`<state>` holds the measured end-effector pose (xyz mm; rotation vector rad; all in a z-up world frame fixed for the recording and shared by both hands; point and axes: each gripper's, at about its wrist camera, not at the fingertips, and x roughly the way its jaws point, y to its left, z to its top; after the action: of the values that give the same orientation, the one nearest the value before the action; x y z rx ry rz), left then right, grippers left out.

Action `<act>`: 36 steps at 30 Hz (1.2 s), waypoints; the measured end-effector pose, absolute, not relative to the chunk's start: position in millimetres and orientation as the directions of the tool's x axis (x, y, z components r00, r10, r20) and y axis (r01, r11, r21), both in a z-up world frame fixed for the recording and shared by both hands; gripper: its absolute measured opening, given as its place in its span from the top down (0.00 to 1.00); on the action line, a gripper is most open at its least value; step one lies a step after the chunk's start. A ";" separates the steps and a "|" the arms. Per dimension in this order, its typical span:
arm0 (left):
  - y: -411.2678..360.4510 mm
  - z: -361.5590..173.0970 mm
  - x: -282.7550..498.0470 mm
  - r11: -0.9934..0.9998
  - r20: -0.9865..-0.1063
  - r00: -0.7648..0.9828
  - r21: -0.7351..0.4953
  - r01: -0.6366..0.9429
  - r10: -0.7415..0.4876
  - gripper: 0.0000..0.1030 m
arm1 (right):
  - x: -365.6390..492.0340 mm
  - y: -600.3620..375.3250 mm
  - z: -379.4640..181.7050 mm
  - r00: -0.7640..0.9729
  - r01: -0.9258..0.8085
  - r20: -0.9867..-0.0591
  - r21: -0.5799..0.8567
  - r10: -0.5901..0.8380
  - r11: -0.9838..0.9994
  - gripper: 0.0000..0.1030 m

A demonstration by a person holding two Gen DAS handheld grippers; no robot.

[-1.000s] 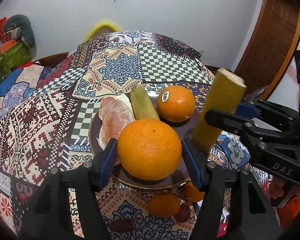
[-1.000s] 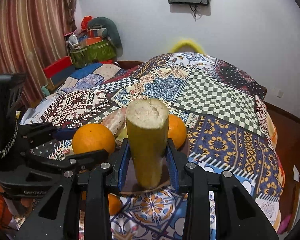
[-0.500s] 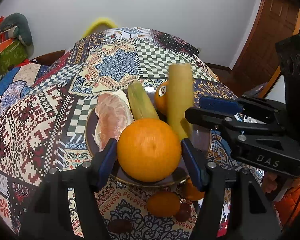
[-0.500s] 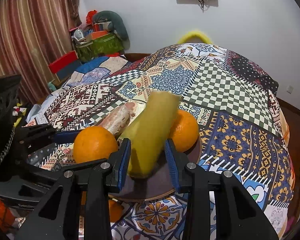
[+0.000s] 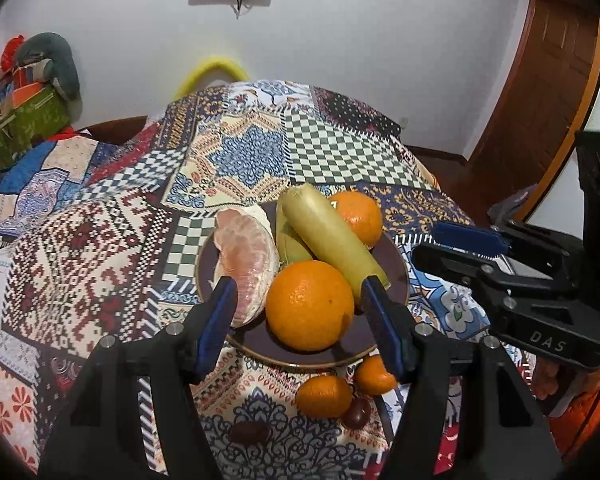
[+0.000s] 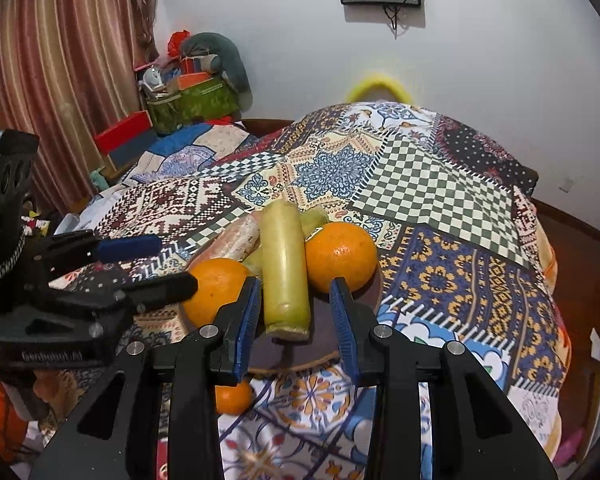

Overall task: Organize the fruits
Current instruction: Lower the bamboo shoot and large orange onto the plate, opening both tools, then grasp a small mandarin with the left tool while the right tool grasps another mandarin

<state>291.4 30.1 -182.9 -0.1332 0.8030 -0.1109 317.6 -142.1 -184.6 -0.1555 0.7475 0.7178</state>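
A dark plate (image 5: 396, 256) on the patchwork cloth holds a peeled pomelo (image 5: 246, 258), two oranges (image 5: 310, 304) (image 5: 358, 216) and two yellow-green cane pieces. The upper cane piece (image 5: 330, 240) lies across the others; it also shows in the right wrist view (image 6: 284, 268). My left gripper (image 5: 300, 300) is open, its jaws on either side of the near orange without touching it. My right gripper (image 6: 294, 304) is open, its jaws apart on either side of the cane piece's near end. The right gripper also shows in the left wrist view (image 5: 464, 248).
Two small tangerines (image 5: 324, 396) (image 5: 374, 374) and dark red fruits (image 5: 356, 412) (image 5: 250, 432) lie on the cloth in front of the plate. The patchwork cloth (image 6: 432, 184) covers a round table. A wooden door (image 5: 540, 92) stands at the right, boxes and clutter (image 6: 188, 92) at the left.
My right gripper tipped the cane piece down from upright, laid it on the plate and opened. My left gripper opened off the near orange, which now rests on the plate.
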 end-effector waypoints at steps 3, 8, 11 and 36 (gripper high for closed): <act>30.1 -171.0 279.7 0.987 -0.695 0.705 -0.156 0.045 -0.142 0.38 | 306.3 -145.9 -178.5 0.520 -0.643 -0.662 0.113 0.540 0.758 0.68; 28.5 -154.5 257.6 0.989 -0.677 0.725 -0.140 0.045 -0.129 0.38 | 287.9 -152.0 -170.9 0.531 -0.634 -0.653 0.117 0.540 0.764 0.68; 28.8 -149.3 246.8 0.989 -0.672 0.730 -0.139 0.042 -0.125 0.38 | 278.2 -155.4 -168.2 0.537 -0.628 -0.651 0.116 0.536 0.770 0.66; 36.0 -205.0 216.7 0.986 -0.756 0.640 -0.169 0.010 -0.136 0.38 | 262.8 -132.3 -234.7 0.440 -0.600 -0.766 0.138 0.469 0.788 0.56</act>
<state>216.7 36.0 -205.0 -0.1544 0.8735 -0.0835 262.8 -132.3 -234.7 -0.1632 0.8953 0.6677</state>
